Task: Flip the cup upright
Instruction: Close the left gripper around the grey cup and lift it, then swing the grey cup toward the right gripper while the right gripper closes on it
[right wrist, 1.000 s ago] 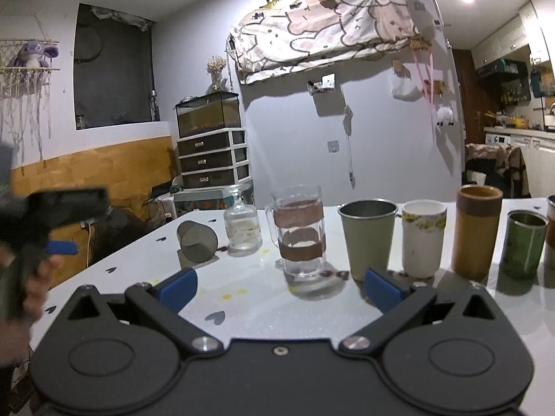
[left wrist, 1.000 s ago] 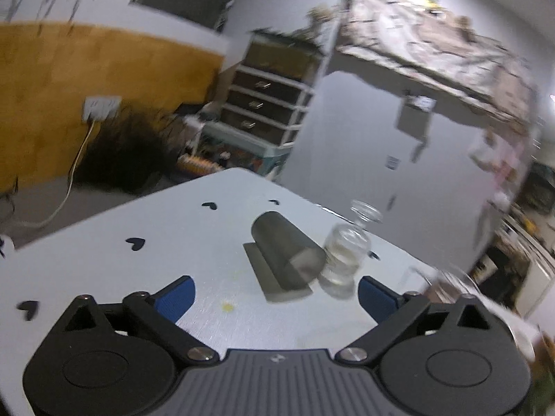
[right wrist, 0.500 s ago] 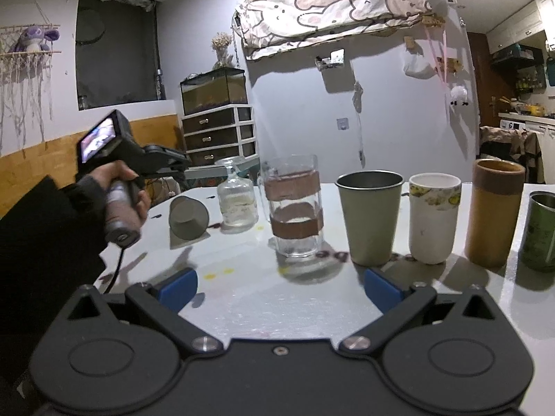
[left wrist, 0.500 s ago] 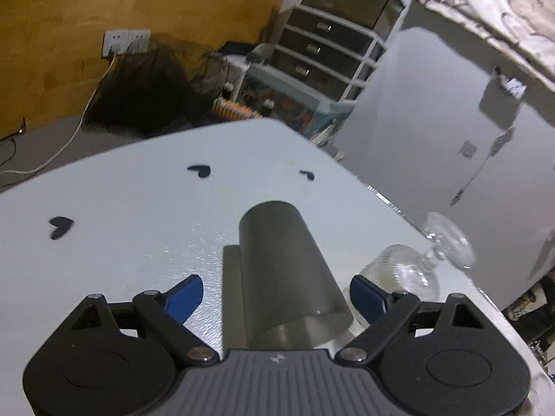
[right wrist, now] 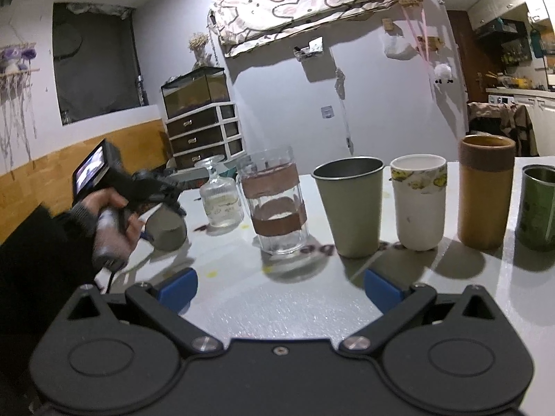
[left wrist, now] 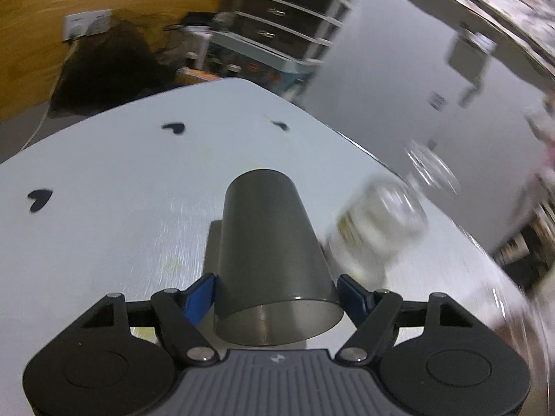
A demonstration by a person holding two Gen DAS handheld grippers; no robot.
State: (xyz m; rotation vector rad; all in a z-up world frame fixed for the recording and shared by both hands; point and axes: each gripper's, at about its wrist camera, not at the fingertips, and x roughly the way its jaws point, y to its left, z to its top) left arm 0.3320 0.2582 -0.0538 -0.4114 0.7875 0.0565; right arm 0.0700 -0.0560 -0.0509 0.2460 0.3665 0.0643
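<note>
One metal cup [left wrist: 267, 242] lies on its side on the white table [left wrist: 104, 180], long axis running roughly 6-to-12 in the left wrist view: open mouth at 6 toward the camera, closed base at 12 pointing away. Left gripper [left wrist: 275, 289] straddles it near the rim, blue pads [left wrist: 201, 293] close to both flanks; left pad looks to be touching, right side contact I can't tell. Jaws at medium width, about the cup's diameter.

Right wrist view: same cup [right wrist: 166, 230] at 9 o'clock on the table, under the left gripper [right wrist: 163, 201], which the person's left hand [right wrist: 111, 222] holds by the handle. Glass bottle [right wrist: 222, 204] stands just beside the cup at its 3 o'clock side; blurred in the left view [left wrist: 378, 228].

Right gripper [right wrist: 279, 291] hovers over bare table [right wrist: 277, 312] at 6 o'clock, jaws wide, nothing between them. Well apart from the cup.

Upright row across the table from bottle toward 3 o'clock: glass mug with brown bands [right wrist: 275, 204], steel tumbler [right wrist: 352, 204], white cup [right wrist: 419, 201], tall brown cylinder cup [right wrist: 484, 190], green can [right wrist: 537, 208].
</note>
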